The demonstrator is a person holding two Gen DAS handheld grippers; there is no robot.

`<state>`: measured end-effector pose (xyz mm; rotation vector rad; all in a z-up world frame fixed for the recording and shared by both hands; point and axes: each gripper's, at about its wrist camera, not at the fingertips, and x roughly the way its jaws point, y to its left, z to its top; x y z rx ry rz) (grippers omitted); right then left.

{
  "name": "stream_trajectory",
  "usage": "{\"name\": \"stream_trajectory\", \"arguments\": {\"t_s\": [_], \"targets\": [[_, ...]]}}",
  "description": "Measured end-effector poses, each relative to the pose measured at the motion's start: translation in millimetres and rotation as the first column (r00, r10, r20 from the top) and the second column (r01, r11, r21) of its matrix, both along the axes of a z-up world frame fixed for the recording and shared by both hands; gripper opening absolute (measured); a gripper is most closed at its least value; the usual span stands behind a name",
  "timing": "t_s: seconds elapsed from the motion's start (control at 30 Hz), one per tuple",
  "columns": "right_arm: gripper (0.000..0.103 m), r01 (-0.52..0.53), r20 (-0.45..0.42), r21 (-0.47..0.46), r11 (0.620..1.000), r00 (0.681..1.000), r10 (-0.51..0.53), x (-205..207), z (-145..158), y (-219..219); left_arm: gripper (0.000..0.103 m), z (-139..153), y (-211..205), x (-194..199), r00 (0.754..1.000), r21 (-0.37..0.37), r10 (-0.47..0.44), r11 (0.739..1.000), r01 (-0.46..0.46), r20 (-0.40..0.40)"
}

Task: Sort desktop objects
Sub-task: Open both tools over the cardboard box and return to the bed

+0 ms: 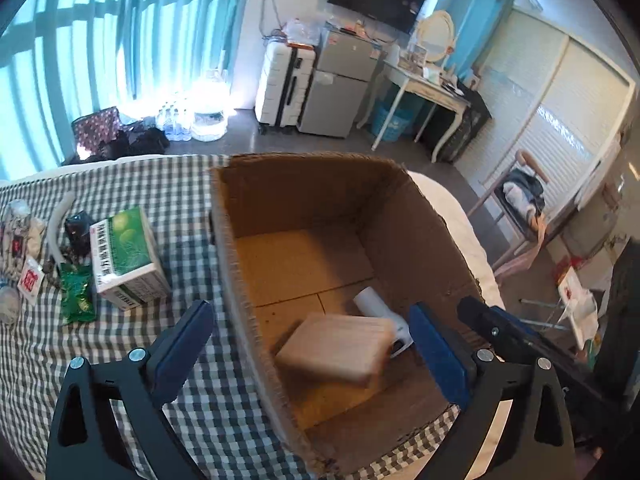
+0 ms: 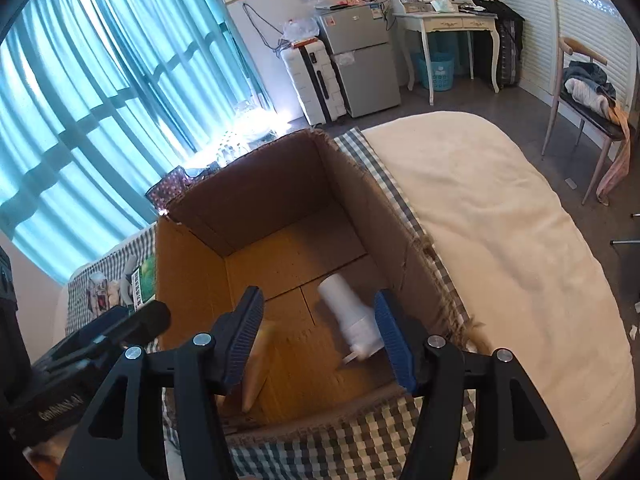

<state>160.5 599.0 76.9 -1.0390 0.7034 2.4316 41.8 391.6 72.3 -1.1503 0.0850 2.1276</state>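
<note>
Cardboard box [image 1: 304, 216], open at the top, stands on a grey-and-white checked cloth [image 1: 176, 192] spread over a bed. Inside it, on the floor of the box, lie a white bottle [image 1: 376, 304] on its side and a pale wooden block [image 1: 336, 344], blurred in both views; the block sits just beside the bottle's capped end.

The left tool [image 1: 312, 344] hangs over the near-left rim of the box with its blue pads spread wide, one pad outside the box wall and the other over the inside; nothing is between them but the wall and the block below, which the pads do not touch. The right tool [image 2: 320, 332] is poised over the box as well, its jaws about half spread and empty, with the bottle seen between and below them.

On the cloth to the left of the box lie a green-and-white medicine carton [image 1: 124, 256], a green foil packet [image 1: 78, 296], a small red-and-white sachet [image 1: 30, 282] and a few other small items too blurred to name.
</note>
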Motion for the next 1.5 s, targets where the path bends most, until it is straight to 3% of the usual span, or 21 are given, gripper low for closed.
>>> {"name": "stream_trajectory", "arguments": {"t_s": [0.17, 0.33, 0.53, 0.67, 0.87, 1.07, 1.17, 1.37, 1.43, 1.5], "targets": [[0.058, -0.046, -0.025, 0.003, 0.999, 0.999, 0.046, 0.8, 2.6, -5.1, 0.101, 16.4, -33.6, -10.1, 0.997, -0.006, 0.075, 0.997, -0.075, -0.026], [0.058, -0.127, -0.083, -0.002, 0.992, 0.989, 0.126, -9.4, 11.3, -42.5, 0.103, 34.1, -87.9, -21.7, 0.977, -0.041, 0.19, 0.98, -0.194, -0.098], [0.059, -0.258, -0.15, 0.036, 0.965, 0.954, 0.26, -35.2, 27.5, -113.6, 0.103, 44.8, -177.2, -38.4, 0.938, -0.046, 0.312, 0.946, -0.322, -0.153], [0.066, -0.34, -0.19, 0.067, 0.938, 0.919, 0.346, -53.6, 36.8, -165.0, 0.103, 40.7, -250.7, -53.1, 0.896, -0.063, 0.41, 0.903, -0.425, -0.172], [0.066, -0.454, -0.17, 0.129, 0.881, 0.866, 0.471, -80.4, 22.5, -240.6, 0.103, 8.3, -346.9, -66.5, 0.806, -0.125, 0.554, 0.802, -0.584, -0.209], [0.066, -0.563, -0.106, 0.096, 0.821, 0.815, 0.57, -119.8, -21.7, -301.0, 0.103, -43.7, -400.0, -87.2, 0.788, -0.188, 0.589, 0.765, -0.616, -0.18], [0.066, -0.605, -0.061, 0.093, 0.791, 0.789, 0.611, -143.0, -39.2, -322.8, 0.103, -64.5, -417.6, -103.2, 0.765, -0.186, 0.62, 0.742, -0.644, -0.176], [0.066, -0.701, -0.029, 0.115, 0.704, 0.706, 0.708, -191.7, -62.5, -369.6, 0.103, -108.4, -453.8, -135.6, 0.673, -0.178, 0.732, 0.652, -0.737, -0.107], [0.066, -0.733, -0.031, 0.12, 0.67, 0.672, 0.74, -206.3, -68.4, -386.0, 0.103, -118.0, -460.4, -142.0, 0.649, -0.201, 0.754, 0.624, -0.755, -0.099], [0.066, -0.762, -0.023, 0.128, 0.634, 0.637, 0.77, -221.1, -77.2, -402.9, 0.103, -129.0, -468.9, -147.8, 0.641, -0.226, 0.763, 0.612, -0.758, -0.083]]}}
